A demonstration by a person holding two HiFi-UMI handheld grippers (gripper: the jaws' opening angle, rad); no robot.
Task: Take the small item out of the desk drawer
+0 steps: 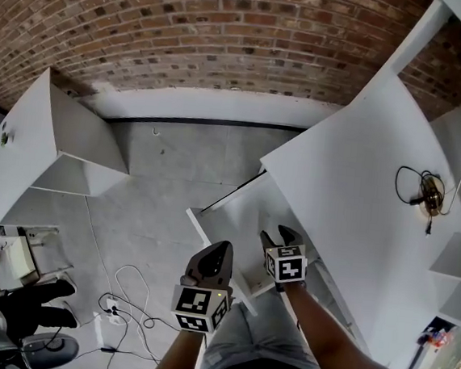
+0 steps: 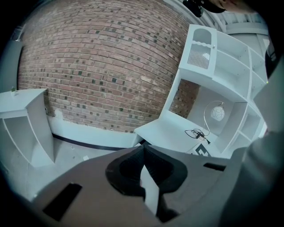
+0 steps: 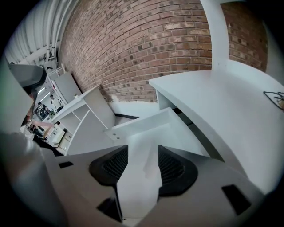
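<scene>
A white desk point(image 1: 353, 175) stands at the right, and its drawer point(image 1: 240, 213) is pulled out towards me. No small item shows on the drawer's bare white floor point(image 3: 146, 128). My right gripper point(image 1: 278, 237) hangs over the near part of the drawer, open, with only the drawer floor showing between its jaws point(image 3: 137, 164). Over the drawer's front edge is my left gripper point(image 1: 217, 255); its tips meet point(image 2: 143, 148) and nothing is held. A sliver of white shows in the gap behind its tips.
A cable with a small brass object point(image 1: 428, 195) lies on the desk top, near a globe lamp point(image 2: 217, 113). A white shelf unit point(image 1: 48, 138) stands at the left before the brick wall. A power strip and cables point(image 1: 117, 307) lie on the floor, near a seated person point(image 1: 24, 302).
</scene>
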